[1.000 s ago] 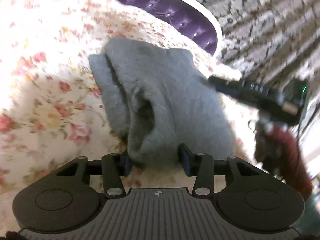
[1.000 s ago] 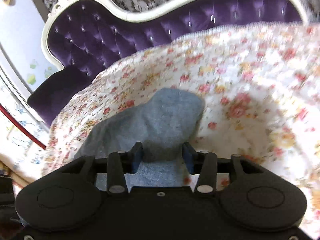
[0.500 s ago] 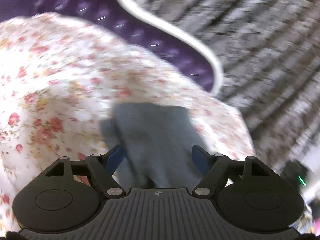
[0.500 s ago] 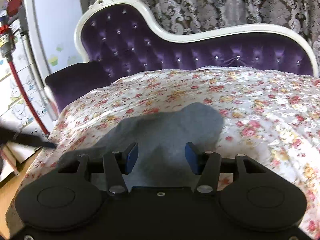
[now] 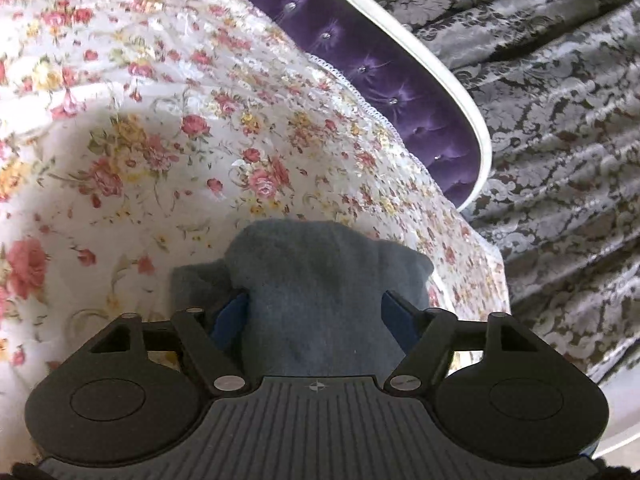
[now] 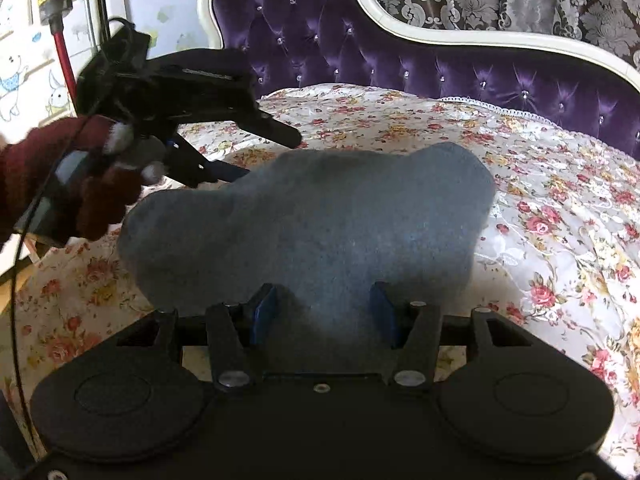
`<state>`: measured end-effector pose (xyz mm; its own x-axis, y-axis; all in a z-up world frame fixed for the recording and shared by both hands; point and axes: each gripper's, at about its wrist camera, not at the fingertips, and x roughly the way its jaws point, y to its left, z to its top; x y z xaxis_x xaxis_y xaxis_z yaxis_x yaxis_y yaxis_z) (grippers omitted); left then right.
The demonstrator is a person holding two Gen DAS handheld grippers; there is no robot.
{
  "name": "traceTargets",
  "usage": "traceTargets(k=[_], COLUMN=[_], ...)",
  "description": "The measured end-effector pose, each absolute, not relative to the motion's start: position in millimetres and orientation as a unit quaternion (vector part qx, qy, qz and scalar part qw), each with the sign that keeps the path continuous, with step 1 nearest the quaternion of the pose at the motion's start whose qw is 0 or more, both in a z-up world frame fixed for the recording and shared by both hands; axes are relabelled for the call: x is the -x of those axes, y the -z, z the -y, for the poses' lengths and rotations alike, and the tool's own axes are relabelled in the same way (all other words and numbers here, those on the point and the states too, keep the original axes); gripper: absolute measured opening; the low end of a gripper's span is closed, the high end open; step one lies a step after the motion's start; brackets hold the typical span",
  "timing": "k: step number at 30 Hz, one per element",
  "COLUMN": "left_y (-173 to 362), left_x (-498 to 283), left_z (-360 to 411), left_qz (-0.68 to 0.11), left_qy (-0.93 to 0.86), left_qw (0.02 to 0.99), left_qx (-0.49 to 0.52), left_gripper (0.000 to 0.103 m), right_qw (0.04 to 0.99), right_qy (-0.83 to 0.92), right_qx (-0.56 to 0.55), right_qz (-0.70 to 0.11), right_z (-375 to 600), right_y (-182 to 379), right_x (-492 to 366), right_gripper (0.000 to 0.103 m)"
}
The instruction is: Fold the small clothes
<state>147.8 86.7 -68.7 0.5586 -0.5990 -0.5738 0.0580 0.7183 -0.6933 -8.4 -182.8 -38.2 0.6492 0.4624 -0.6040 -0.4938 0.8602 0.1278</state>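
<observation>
Since both tongs stand over the same cloth: the notes run from the nearest part outward.
Left tongs [image 5: 314,312]: blue pads apart, 1 on each side of the cloth, neither seen pressing on it; from the right view they reach in from the left, held by a hand in a dark red glove [image 6: 92,184].
Right tongs [image 6: 322,312]: pads apart too, straddling the near edge of the cloth, not clamped.
Cloth: a small grey sock or similar knitted piece [image 6: 312,220], lying on the bed, partly doubled over; in the left view a lower layer [image 5: 196,284] sticks out to the left from under the top one.
Feel, as a guess: light, soft and limp, slightly fuzzy, so not slippery; it should sag and bunch if lifted by 1 point, and nothing about it looks fragile.
Where to take hold: probably the near edge, pinching both layers together, or the 2 near corners with 1 of the tongs on each, so the fold stays flat.
Bed: a flowered cover [image 5: 160,128], soft and rumpled, so pads may catch it along with the cloth.
Beyond: a purple tufted headboard [image 6: 400,52] with a white frame, then a grey patterned curtain [image 5: 560,100].
</observation>
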Motion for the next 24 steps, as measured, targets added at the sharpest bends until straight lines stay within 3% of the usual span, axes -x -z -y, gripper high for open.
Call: traceTargets(k=[1, 2, 8, 15, 18, 20, 24], left_y=[69.6, 69.1, 53.2, 74.0, 65.1, 52.3, 24.9], left_x=[-148.7, -147.5, -123.9, -114.6, -109.6, -100.9, -70.0], left_z=[-86.1, -85.1, -85.4, -100.4, -93.6, -87.9, -72.8], left_qz=[-0.425, -0.425, -0.395, -0.415, -0.403, -0.386, -0.340], left_qy=[0.203, 0.203, 0.189, 0.168, 0.163, 0.163, 0.181], left_qw=[0.822, 0.824, 0.865, 0.860, 0.877, 0.891, 0.917], left_qx=[0.320, 0.314, 0.246, 0.245, 0.205, 0.174, 0.106], left_gripper=[0.017, 0.009, 0.009, 0.010, 0.014, 0.024, 0.034], right_qw=[0.908, 0.908, 0.910, 0.907, 0.908, 0.909, 0.910], right_qy=[-0.263, -0.263, -0.267, -0.267, -0.260, -0.260, -0.259], right_qx=[0.021, 0.020, 0.002, 0.003, 0.021, 0.028, 0.027], right_qz=[-0.326, -0.325, -0.317, -0.325, -0.327, -0.325, -0.323], right_z=[183.3, 182.7, 188.4, 189.3, 183.7, 182.1, 183.9], right_y=[38.6, 38.6, 29.0, 30.6, 35.0, 33.8, 32.2], right_x=[8.2, 8.4, 12.7, 13.9, 12.8, 14.1, 14.1], right_gripper=[0.059, 0.059, 0.059, 0.060, 0.060, 0.063, 0.065])
